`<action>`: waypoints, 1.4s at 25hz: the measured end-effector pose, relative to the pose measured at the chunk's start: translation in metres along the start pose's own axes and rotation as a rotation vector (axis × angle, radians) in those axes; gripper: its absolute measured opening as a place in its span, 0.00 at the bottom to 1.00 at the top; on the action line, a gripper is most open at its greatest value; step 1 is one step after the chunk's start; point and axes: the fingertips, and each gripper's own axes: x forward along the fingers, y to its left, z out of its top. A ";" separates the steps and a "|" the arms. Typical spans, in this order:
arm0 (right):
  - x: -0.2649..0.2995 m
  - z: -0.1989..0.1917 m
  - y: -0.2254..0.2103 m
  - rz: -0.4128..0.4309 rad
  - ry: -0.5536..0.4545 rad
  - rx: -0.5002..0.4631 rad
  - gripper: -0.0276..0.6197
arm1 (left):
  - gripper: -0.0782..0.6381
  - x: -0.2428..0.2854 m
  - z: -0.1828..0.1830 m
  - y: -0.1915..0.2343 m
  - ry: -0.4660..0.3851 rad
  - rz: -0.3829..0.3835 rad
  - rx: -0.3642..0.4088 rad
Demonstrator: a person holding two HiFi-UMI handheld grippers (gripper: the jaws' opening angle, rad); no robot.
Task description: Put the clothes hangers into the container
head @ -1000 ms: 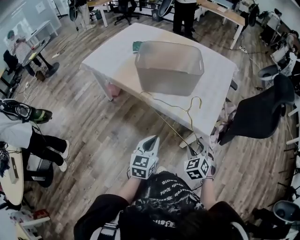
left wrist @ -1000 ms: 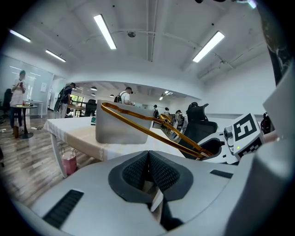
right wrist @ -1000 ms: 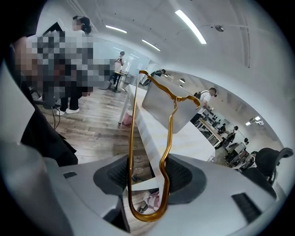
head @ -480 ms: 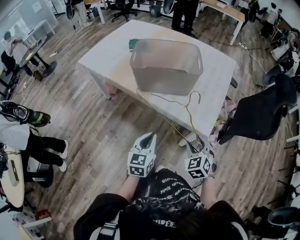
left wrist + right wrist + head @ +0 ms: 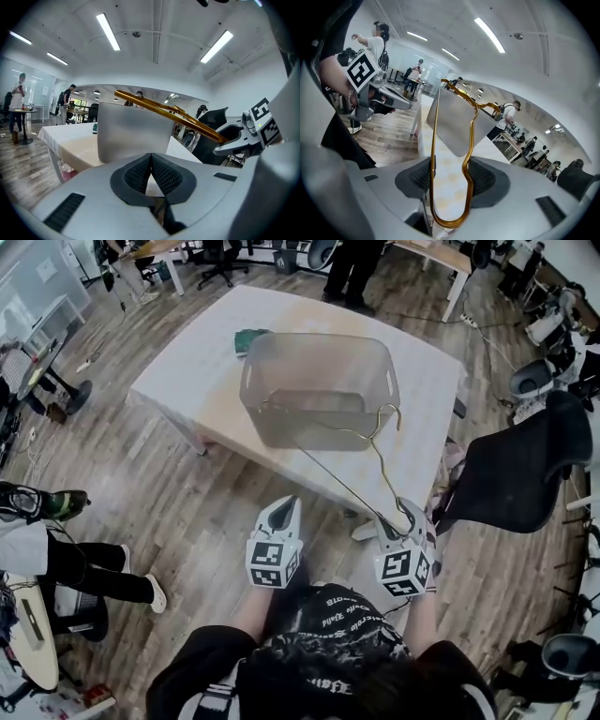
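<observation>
So the gold wire hanger [image 5: 380,463] is pinched in my right tongs [image 5: 405,521], which are clamped on the bend at one end of it; in the right gripper view the loop of wire [image 5: 433,154] sits right between the pads. From there its long axis runs away from me and off to the left. The far end reaches the near side of the grey see-through container [image 5: 319,337], and the hook curls up by the container's near right corner. In the left gripper view the wire [image 5: 159,105] crosses just above the top of the bin [image 5: 131,136], so I'd say it's hanging over the rim, not lying inside. The left tongs [image 5: 284,507] are closed pad to pad with nothing in them [image 5: 151,161], parked to the left of the right ones and level with them. The right hand is clearly the one doing the work. The only thing I see between the hanger and the inside is the container's near wall, so the far end needs to clear that rim before it tips down. The container sits mid-table [image 5: 187,362] with a small green thing [image 5: 251,337] behind it. A black chair [image 5: 525,474] stands off to the right, apart from the wire.
</observation>
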 end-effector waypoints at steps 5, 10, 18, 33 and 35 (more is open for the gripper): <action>0.028 0.029 -0.032 -0.040 0.012 -0.007 0.39 | 0.14 0.042 0.019 0.035 0.006 -0.016 0.006; 0.047 0.057 -0.053 -0.079 0.038 -0.018 0.39 | 0.14 0.066 0.039 0.069 0.000 -0.041 0.016; 0.075 0.088 -0.092 -0.128 0.124 -0.131 0.39 | 0.14 0.086 0.051 0.137 0.005 -0.021 0.009; 0.102 0.138 -0.144 -0.031 0.239 -0.439 0.39 | 0.14 0.102 0.066 0.228 0.000 0.032 -0.023; 0.108 0.141 -0.149 0.000 0.251 -0.484 0.39 | 0.14 0.102 0.064 0.230 0.001 0.040 -0.027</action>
